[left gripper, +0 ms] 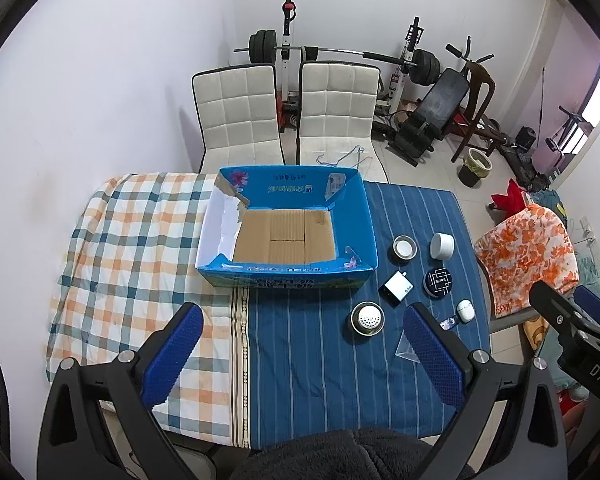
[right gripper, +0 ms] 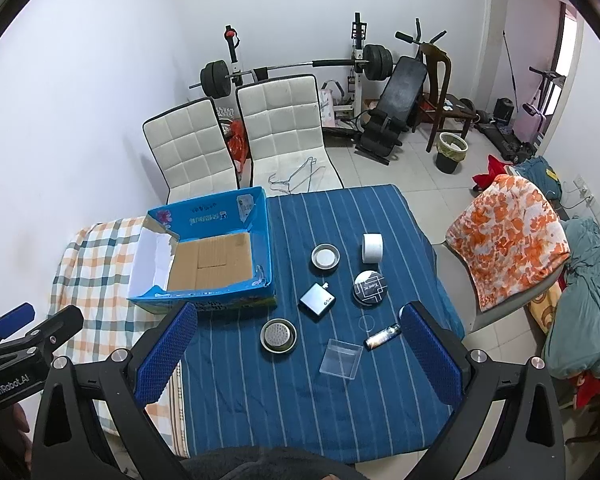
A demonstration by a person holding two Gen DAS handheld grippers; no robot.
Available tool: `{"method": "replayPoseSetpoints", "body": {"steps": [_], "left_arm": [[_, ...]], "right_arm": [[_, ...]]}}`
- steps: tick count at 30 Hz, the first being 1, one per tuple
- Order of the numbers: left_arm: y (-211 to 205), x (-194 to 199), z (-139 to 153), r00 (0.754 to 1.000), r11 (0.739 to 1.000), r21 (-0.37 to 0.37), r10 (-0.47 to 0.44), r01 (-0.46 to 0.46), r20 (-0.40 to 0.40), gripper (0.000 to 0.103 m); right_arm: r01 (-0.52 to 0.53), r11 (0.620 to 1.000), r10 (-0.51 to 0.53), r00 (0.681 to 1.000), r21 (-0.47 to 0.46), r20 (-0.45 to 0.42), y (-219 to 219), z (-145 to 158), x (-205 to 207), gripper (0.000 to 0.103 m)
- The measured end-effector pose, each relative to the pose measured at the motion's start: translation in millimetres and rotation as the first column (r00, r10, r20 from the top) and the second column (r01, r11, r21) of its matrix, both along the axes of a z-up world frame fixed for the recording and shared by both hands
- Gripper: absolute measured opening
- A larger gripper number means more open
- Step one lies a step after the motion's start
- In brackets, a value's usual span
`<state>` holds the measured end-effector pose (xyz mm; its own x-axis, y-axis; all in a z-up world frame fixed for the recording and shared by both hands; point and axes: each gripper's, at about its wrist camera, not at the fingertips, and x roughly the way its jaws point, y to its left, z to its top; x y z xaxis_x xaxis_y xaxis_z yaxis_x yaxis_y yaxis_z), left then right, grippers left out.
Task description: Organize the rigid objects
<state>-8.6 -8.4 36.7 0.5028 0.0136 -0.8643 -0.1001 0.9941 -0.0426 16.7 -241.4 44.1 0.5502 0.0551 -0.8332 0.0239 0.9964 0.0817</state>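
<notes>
An open blue cardboard box (left gripper: 287,196) (right gripper: 260,236) stands empty on the table. Right of it on the blue striped cloth lie several small objects: a metal strainer (left gripper: 367,318) (right gripper: 278,336), a white charger block (left gripper: 396,286) (right gripper: 317,301), a black round tin (left gripper: 438,282) (right gripper: 370,288), a metal lid (left gripper: 404,247) (right gripper: 325,257), a white tape roll (left gripper: 442,245) (right gripper: 372,248), a clear plastic box (left gripper: 408,348) (right gripper: 340,358), a lighter (right gripper: 382,336) and a white earbud case (left gripper: 465,311). My left gripper (left gripper: 302,354) is open and empty above the table's near edge. My right gripper (right gripper: 298,354) is open and empty, also high above the near edge.
The table wears a checked cloth (left gripper: 140,248) on the left. Two white chairs (left gripper: 284,112) stand behind it. A chair draped in orange floral fabric (right gripper: 508,232) stands at the right. Gym equipment (right gripper: 380,92) and a bin (right gripper: 451,152) fill the back.
</notes>
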Motion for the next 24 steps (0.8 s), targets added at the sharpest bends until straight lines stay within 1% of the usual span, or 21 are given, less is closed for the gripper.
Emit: {"method": "replayPoseSetpoints", "body": {"steps": [8, 17, 24], "left_arm": [[-1, 2, 3, 1.0, 1.0, 0.003, -0.007, 0.007, 0.007, 0.103], [-3, 7, 10, 1.0, 1.0, 0.007, 0.002, -0.002, 0.026, 0.103], [6, -1, 11, 0.999, 1.0, 0.014, 0.007, -0.007, 0.041, 0.103]], "right_arm": [[0.0, 1.0, 0.0, 1.0, 0.0, 0.003, -1, 1, 0, 0.103], [-0.006, 1.0, 0.005, 1.0, 0.013, 0.029, -1, 11, 3, 0.103], [-0.006, 1.0, 0.004, 0.999, 0.028, 0.045, -3, 9, -2, 0.103]]}}
